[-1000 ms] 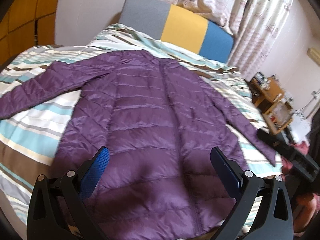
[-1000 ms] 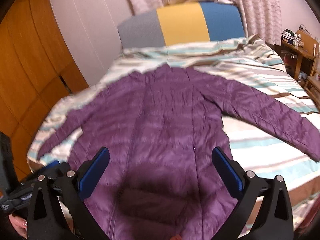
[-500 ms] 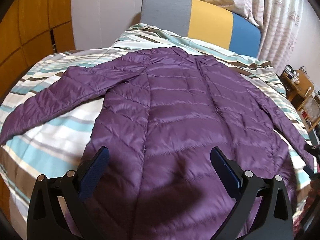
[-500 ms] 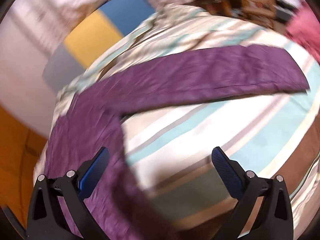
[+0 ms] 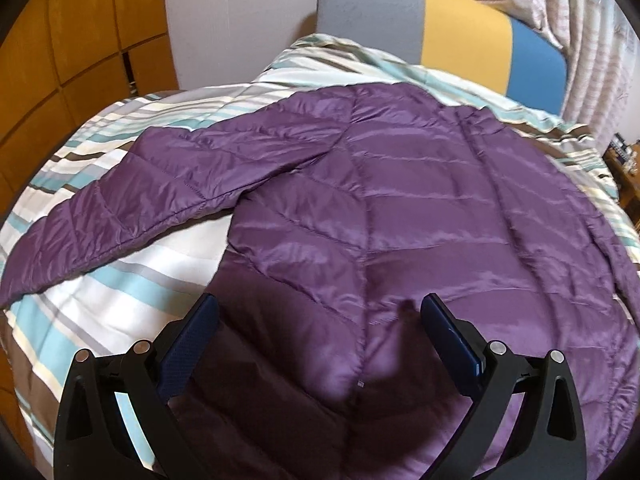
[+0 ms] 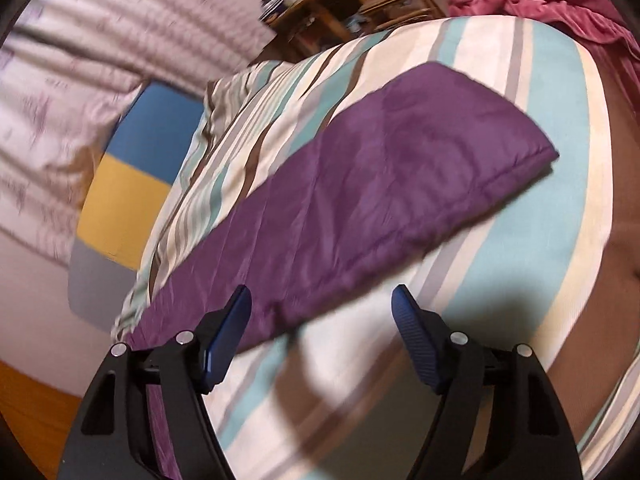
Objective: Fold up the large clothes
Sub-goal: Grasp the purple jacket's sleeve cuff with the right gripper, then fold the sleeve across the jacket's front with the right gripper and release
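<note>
A purple quilted jacket lies spread flat on the striped bed, collar toward the headboard. Its left sleeve stretches out to the left. My left gripper is open and empty, hovering just above the jacket's lower body near its left side edge. In the right wrist view the jacket's right sleeve lies on the bedspread, its cuff toward the bed's edge. My right gripper is open and empty, low over the sleeve's near edge.
The striped bedspread covers the bed. A grey, yellow and blue headboard stands at the far end. Wooden wardrobe panels are at the left. A wooden side table and pink cloth lie beyond the bed's right side.
My left gripper has moved left and down toward the jacket's left side. My right gripper has swung right from the jacket's body to its right sleeve and come closer. Both stay open.
</note>
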Motion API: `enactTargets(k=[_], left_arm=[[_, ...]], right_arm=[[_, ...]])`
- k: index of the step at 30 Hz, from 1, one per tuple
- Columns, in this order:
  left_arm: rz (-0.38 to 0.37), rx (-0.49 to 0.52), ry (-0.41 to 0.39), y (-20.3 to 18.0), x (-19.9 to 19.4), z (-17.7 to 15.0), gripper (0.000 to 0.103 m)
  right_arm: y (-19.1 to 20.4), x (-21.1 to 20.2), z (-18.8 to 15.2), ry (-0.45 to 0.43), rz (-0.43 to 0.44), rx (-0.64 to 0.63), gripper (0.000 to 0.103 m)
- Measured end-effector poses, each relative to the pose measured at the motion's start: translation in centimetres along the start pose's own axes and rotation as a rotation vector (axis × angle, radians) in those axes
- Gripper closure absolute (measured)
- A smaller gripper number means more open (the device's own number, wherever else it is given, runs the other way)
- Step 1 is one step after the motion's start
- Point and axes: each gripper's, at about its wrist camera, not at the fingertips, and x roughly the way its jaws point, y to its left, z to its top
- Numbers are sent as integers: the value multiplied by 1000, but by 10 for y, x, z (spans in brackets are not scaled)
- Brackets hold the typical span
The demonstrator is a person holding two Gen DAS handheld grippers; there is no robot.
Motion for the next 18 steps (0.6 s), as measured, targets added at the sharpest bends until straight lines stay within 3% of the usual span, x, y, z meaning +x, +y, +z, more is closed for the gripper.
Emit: enactTargets(k=[6, 10, 11, 14, 18], left_arm=[[11, -2, 18, 3, 17, -5, 3], [11, -2, 25, 3, 23, -7, 3], [13, -2, 26, 2, 23, -8, 3], [13, -3, 31, 1, 25, -11, 3], [18, -13, 32, -1, 27, -14, 3]], right_arm=[[-18, -1, 20, -77, -25, 120, 37], [-21, 0, 29, -121, -65, 155, 56], [-21, 2, 32, -128, -79, 147, 66], [-21, 1, 33, -133, -113, 95, 81], [3, 3, 35, -174, -120, -33, 87]])
